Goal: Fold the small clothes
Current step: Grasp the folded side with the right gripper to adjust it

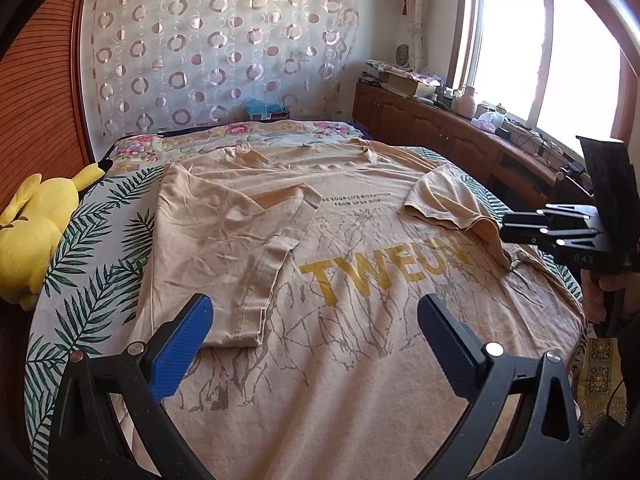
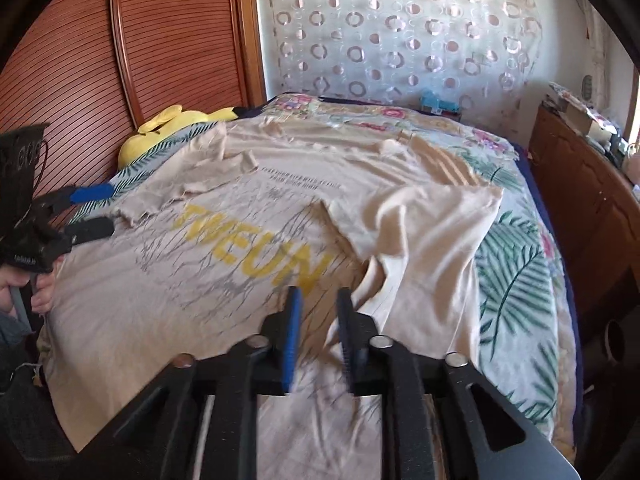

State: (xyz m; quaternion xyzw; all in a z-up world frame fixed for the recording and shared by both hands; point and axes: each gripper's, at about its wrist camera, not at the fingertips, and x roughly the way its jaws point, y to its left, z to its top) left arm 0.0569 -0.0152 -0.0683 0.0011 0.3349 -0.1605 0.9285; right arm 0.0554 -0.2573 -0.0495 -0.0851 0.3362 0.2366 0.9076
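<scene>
Both claws hover over the tan T-shirt (image 1: pixel 360 320): the left claw (image 1: pixel 312 332) is spread wide and released, and the right claw (image 2: pixel 316 320) stands a narrow gap apart, gripping nothing (its view is blurred). That shirt lies flat on the bed (image 1: pixel 92 280), print side up with yellow lettering, its left sleeve folded inward across the chest and its right sleeve rumpled at the side. Beside it, a yellow plush toy (image 1: pixel 32 232) rests at the bed's edge.
</scene>
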